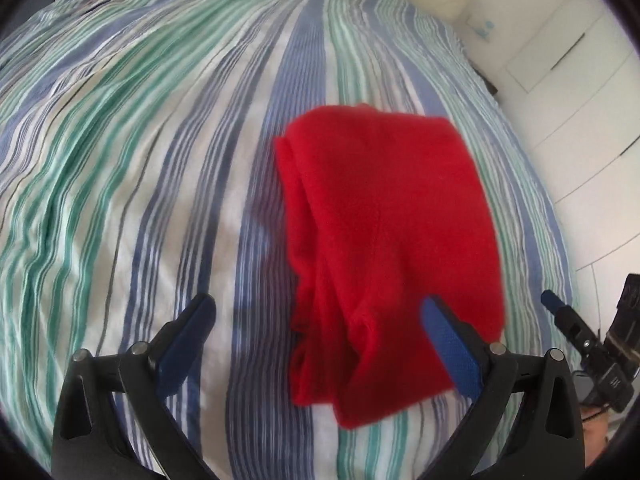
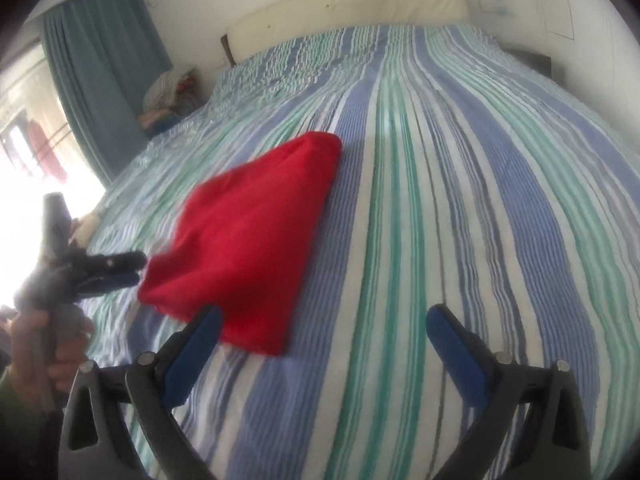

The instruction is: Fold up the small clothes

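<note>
A red fleece garment [image 1: 384, 232] lies folded on the striped bedspread [image 1: 140, 160]. My left gripper [image 1: 316, 312] hovers over its near end, open wide. Its right finger [image 1: 448, 340] stands over the cloth's near right edge, and nothing is pinched. In the right wrist view the same red garment [image 2: 256, 240] lies left of centre on the bedspread [image 2: 460, 200]. My right gripper [image 2: 324, 320] is open and empty, its left finger [image 2: 200, 344] just in front of the garment's near corner. The left gripper [image 2: 120, 270] appears there at the far left, held by a hand [image 2: 60, 360].
A cream headboard [image 2: 344, 12] lines the far end of the bed. A teal curtain [image 2: 100, 68], a bright window and a pile of clothes [image 2: 168, 92] are at the left. White cupboard doors [image 1: 580, 80] stand beside the bed's right edge.
</note>
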